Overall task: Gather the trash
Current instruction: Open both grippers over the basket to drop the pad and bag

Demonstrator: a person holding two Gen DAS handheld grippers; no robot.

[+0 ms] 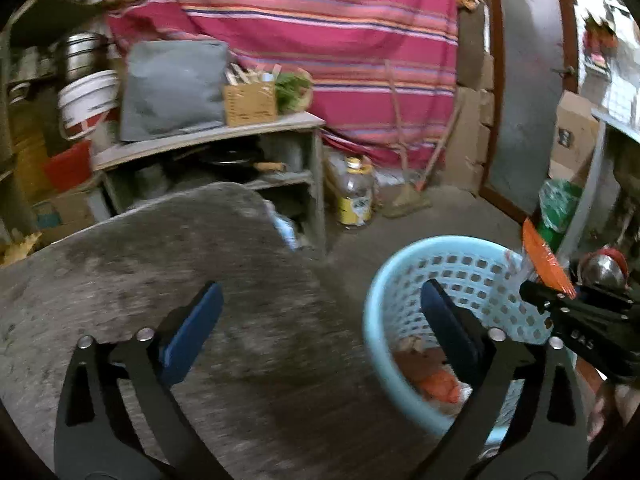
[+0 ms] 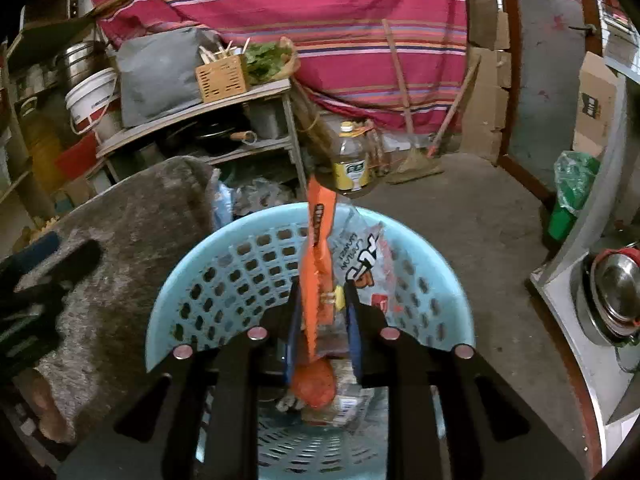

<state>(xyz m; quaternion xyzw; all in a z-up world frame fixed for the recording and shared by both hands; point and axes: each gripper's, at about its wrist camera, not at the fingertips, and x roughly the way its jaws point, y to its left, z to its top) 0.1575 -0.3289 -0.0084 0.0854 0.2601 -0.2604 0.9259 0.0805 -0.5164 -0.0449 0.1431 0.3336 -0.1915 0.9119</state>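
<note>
two wrappers [image 2: 318, 264] in right tool [image 2: 322, 300] — over one basket [image 2: 208, 264]

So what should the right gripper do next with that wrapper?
Probably open. The right gripper is shut on the orange wrapper directly above the blue basket, which already holds trash, so letting go should drop it in.

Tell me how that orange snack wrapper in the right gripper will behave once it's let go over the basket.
The orange wrapper looks like thin, crinkled film, so probably floppy and very light. Released by the right gripper, it would likely flutter down, not drop straight. It hangs over the blue basket, so it should land inside.
</note>
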